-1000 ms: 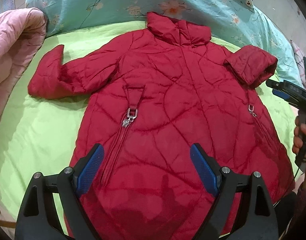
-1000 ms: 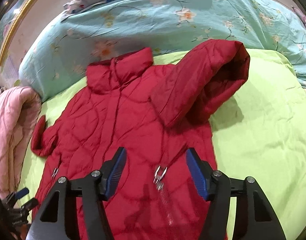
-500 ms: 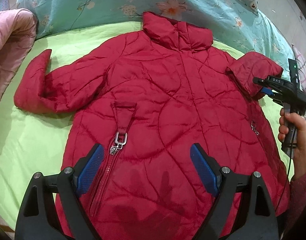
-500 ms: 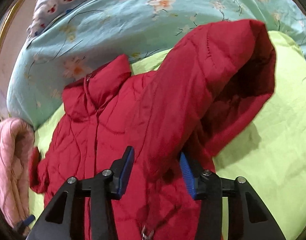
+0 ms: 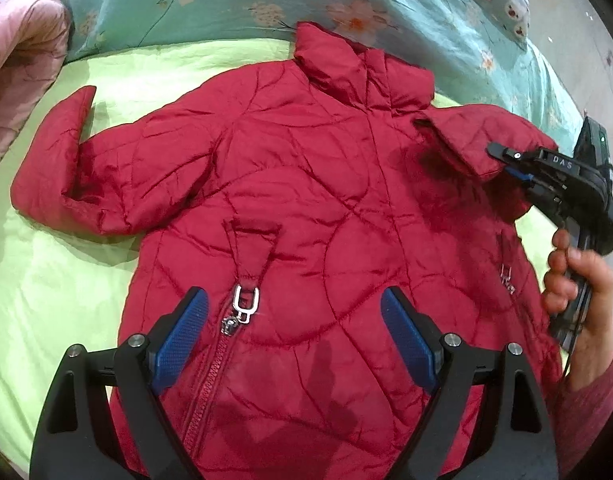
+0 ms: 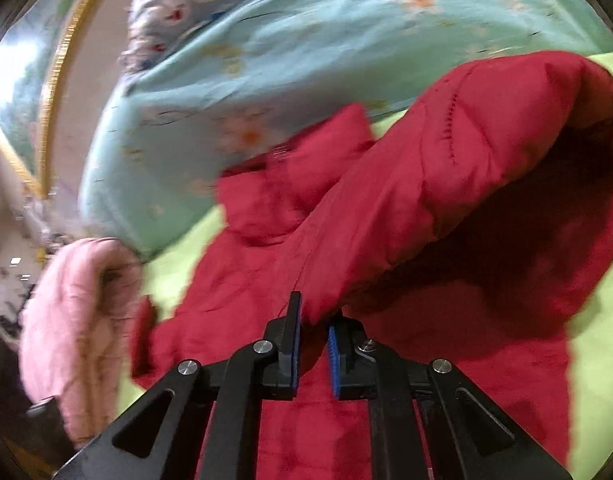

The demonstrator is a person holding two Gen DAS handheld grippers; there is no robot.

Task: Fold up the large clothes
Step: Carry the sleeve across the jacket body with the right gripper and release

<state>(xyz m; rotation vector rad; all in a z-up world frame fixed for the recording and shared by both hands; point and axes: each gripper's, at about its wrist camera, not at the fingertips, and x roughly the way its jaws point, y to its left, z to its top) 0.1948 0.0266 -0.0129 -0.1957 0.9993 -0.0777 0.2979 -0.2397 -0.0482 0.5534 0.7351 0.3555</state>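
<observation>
A red puffy coat [image 5: 290,208] is spread flat, front side up, on a light green sheet [image 5: 54,300] on a bed. Its collar [image 5: 358,68] is pointed toward a blue blanket with flowers [image 5: 226,4] at the far end. A folded pink blanket [image 5: 18,64] is seen at the left edge of the bed. One sleeve [image 5: 82,168] is stretched out to the left on the sheet, with its cuff bent upward. The other sleeve [image 6: 446,184] is lifted off the bed and is bent over the chest of the coat, and a dark shadow is cast under it. The right tool [image 6: 312,336] is held by a hand [image 5: 578,284] in a dark red cuff, and its jaws are closing, with the edge of the lifted sleeve pinched between the blue pads [image 6: 334,356]. The left tool [image 5: 294,336] is held above the lower front of the coat with its jaws spread wide, and nothing is gripped between its blue pads [image 5: 178,336]. A silver zipper pull [image 5: 242,308] on a pocket is seen just inside the left pad. A second small zipper pull [image 5: 506,276] is seen on the other side of the coat, near the hand.
</observation>
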